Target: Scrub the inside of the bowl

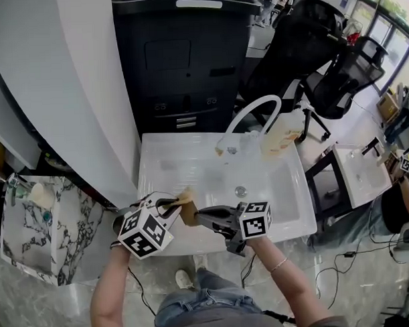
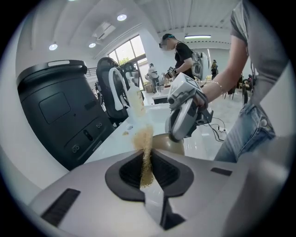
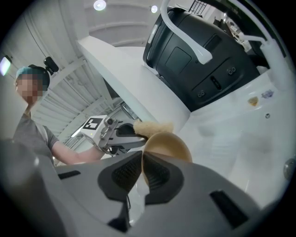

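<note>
A small tan bowl (image 1: 191, 215) hangs over the front edge of the white sink (image 1: 191, 163). My right gripper (image 1: 202, 215) is shut on its rim; in the right gripper view the rim runs between the jaws (image 3: 142, 169) and the bowl (image 3: 169, 146) opens away from me. My left gripper (image 1: 178, 206) is shut on a yellow-brown sponge (image 1: 185, 195). The sponge (image 2: 145, 150) sticks out past the jaws, its tip at the bowl (image 2: 167, 143). From the right gripper view the sponge (image 3: 152, 126) lies on the bowl's upper rim.
A white arched faucet (image 1: 253, 114) and a soap bottle (image 1: 282, 135) stand at the sink's back edge, with the drain (image 1: 240, 191) mid-basin. Behind are a black machine (image 1: 181, 60) and office chairs (image 1: 321, 61). A marble-pattern counter (image 1: 32, 219) is at the left.
</note>
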The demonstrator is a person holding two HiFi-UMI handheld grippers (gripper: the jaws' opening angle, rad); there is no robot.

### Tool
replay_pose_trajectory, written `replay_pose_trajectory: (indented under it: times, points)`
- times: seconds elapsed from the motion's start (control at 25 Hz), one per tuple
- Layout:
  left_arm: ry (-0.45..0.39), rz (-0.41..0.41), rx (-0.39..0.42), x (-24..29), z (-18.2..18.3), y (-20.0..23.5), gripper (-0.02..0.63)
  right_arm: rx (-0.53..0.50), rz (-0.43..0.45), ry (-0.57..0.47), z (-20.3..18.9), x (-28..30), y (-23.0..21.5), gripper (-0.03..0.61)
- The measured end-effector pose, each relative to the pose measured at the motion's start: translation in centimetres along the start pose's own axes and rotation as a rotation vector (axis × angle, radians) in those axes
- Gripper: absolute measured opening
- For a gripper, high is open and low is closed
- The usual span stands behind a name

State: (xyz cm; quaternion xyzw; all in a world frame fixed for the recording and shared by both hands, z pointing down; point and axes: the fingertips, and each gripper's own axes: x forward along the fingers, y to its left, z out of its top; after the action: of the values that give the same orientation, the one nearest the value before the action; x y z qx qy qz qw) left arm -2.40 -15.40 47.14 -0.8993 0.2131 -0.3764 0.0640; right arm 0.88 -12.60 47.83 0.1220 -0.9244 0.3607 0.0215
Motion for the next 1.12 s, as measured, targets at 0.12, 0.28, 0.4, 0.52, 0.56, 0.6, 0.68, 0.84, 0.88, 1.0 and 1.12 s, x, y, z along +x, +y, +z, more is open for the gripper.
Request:
replay_pose_trajectory:
  times: [0.12,0.28,0.4,0.52,0.56,0.6,0.68,0.84,0.88,1.0,1.12]
  points:
    - [-0.013,-0.024,-0.049,0.5,-0.3,0.4,0.044,0.007,0.049,0.012,0.2,-0.6,-0.1,0.02]
    - [-0.034,-0.042,-0.122,0.9,-1.0,0.7,0.046,0.044,0.141,-0.004,0.7,-1.2,0.3,0.021]
    - [-0.064,-0.04,-0.177,1.0,-1.4,1.4,0.046,0.085,0.209,-0.064,1.7,-1.9,0.2,0.021]
    - [-0.091,-0.034,-0.238,1.0,-1.7,2.0,0.045,0.157,0.279,-0.15,3.1,-2.8,0.0,0.021]
    - [-0.107,-0.031,-0.264,1.0,-1.7,2.2,0.045,0.188,0.305,-0.184,3.7,-3.0,-0.1,0.02]
    - [-0.127,-0.026,-0.294,1.0,-1.8,2.4,0.045,0.22,0.331,-0.221,4.3,-3.2,-0.2,0.021]
    - [-0.174,-0.016,-0.36,1.0,-1.8,2.8,0.045,0.285,0.373,-0.296,5.3,-3.4,-0.5,0.021]
    - [-0.252,0.023,-0.471,1.0,-2.0,3.7,0.046,0.393,0.428,-0.419,7.1,-3.5,-1.1,0.021]
    - [-0.263,0.037,-0.491,1.0,-2.1,3.9,0.046,0.41,0.434,-0.442,7.6,-3.4,-1.3,0.021]
    - [-0.284,0.084,-0.543,1.2,-2.4,4.3,0.045,0.434,0.42,-0.496,8.4,-3.1,-2.1,0.021]
    - [-0.297,0.128,-0.598,1.5,-2.6,4.6,0.046,0.458,0.377,-0.557,9.4,-2.8,-3.2,0.021]
